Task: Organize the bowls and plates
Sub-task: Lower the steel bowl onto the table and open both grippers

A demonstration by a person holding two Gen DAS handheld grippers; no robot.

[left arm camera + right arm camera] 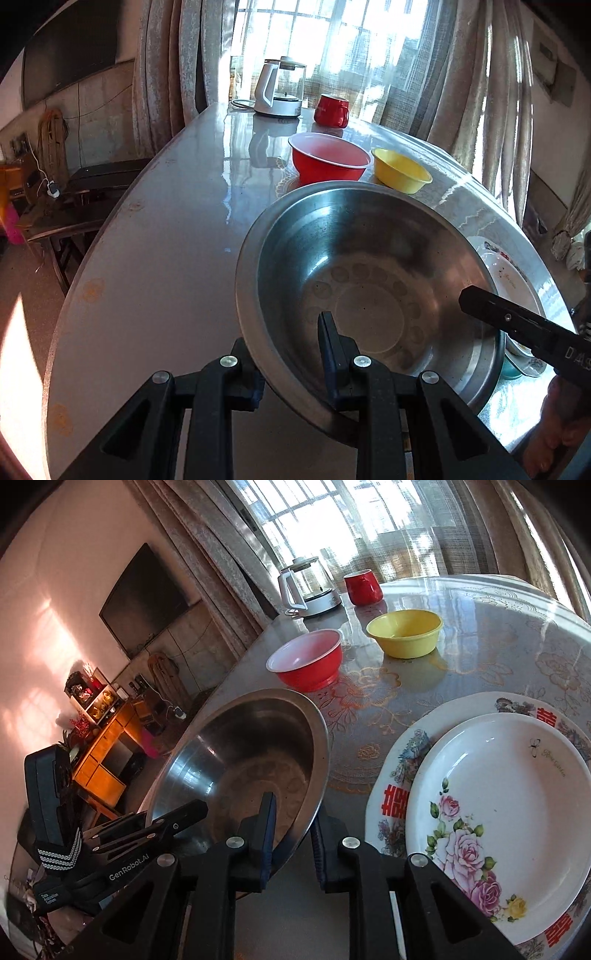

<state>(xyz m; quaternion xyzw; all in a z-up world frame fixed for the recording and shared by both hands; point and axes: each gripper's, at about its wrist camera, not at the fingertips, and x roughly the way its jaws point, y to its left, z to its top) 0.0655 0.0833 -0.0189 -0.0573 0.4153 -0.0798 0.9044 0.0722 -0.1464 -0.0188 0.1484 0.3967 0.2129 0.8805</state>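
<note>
Both claws grip one large round stainless-steel bowl by its rim. The left claw is clamped on the rim at about seven o'clock in the left wrist view, one finger inside the bowl and the other under its outer wall. The right claw bites the opposite edge, at five o'clock of the bowl in the right wrist view — its jaws pinch the thin rim with one blue-padded finger inside and one outside. In the left wrist view that right claw enters as a black bar at three o'clock across the bowl. The bowl is tilted; whether its base touches the counter cannot be told.

The glossy grey counter carries the rest. At twelve o'clock beyond the steel bowl stands a red plastic bowl with a white inside, and just beside it, toward one o'clock, a smaller yellow plastic bowl, the two apart. Farther back at twelve o'clock stand a white-handled glass kettle on a silver base and a red mug.

At three to four o'clock in the right wrist view a white plate with pink roses lies stacked on a larger white plate with red characters and bird pictures — right beside the steel bowl.
</note>
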